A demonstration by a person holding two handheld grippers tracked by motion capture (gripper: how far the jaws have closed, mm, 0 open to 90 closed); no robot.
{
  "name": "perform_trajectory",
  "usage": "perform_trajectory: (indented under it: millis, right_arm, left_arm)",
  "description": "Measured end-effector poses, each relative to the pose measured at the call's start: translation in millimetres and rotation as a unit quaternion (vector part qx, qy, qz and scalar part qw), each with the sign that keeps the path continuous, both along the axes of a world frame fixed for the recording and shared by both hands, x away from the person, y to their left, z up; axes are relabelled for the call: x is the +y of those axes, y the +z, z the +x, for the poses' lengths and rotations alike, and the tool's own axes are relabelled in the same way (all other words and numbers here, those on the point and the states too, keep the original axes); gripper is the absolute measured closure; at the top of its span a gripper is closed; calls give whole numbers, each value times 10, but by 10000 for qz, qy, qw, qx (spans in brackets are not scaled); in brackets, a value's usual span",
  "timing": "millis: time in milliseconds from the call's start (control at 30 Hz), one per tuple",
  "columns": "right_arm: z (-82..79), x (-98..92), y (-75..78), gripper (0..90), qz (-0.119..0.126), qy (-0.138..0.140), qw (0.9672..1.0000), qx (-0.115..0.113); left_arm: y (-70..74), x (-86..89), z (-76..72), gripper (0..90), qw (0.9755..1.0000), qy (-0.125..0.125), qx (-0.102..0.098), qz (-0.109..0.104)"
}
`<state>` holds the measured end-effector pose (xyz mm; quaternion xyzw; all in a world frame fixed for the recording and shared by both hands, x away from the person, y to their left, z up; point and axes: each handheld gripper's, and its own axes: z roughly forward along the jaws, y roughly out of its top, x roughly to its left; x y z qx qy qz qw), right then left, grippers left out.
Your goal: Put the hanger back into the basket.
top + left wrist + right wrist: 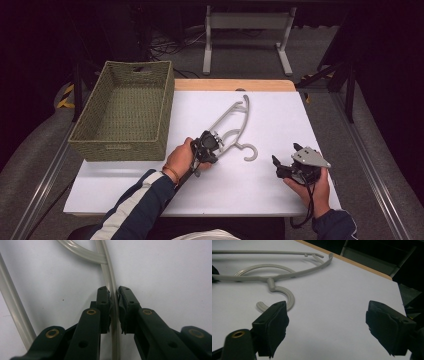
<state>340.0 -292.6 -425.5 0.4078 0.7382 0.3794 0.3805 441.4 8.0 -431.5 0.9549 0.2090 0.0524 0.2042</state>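
Left gripper (114,293) clamped on grey plastic coat hanger (231,122) lying flat on white surface (280,125); right gripper (327,325) fingers wide, nothing between, resting nearby.

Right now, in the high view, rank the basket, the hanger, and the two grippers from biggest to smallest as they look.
1. Woven basket, clearly largest.
2. Grey hanger, long but thin.
3. Left gripper and right gripper: they look about alike, and hands hide part of each, so I won't rank them.
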Motion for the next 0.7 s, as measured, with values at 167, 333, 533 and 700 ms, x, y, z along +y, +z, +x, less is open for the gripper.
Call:
perform_trajectory:
  millis: [167,333,533,700]
  right_arm:
    - [7,-12,-4,181,11,-27,10000,1]
    - [6,-37,2,181,49,-63,10000,-12]
    - [7,-39,-1,181,52,-53,10000,-9]
    - [2,-47,4,183,57,-57,9999,-60]
  left_arm:
    - [-8,7,-32,825,9998,-26,-198,-71]
    - [6,12,-48,826,9985,81,-528,-98]
    - [131,71,-61,826,9966,109,-712,-404]
    - [276,129,-91,826,9932,164,-949,-659]
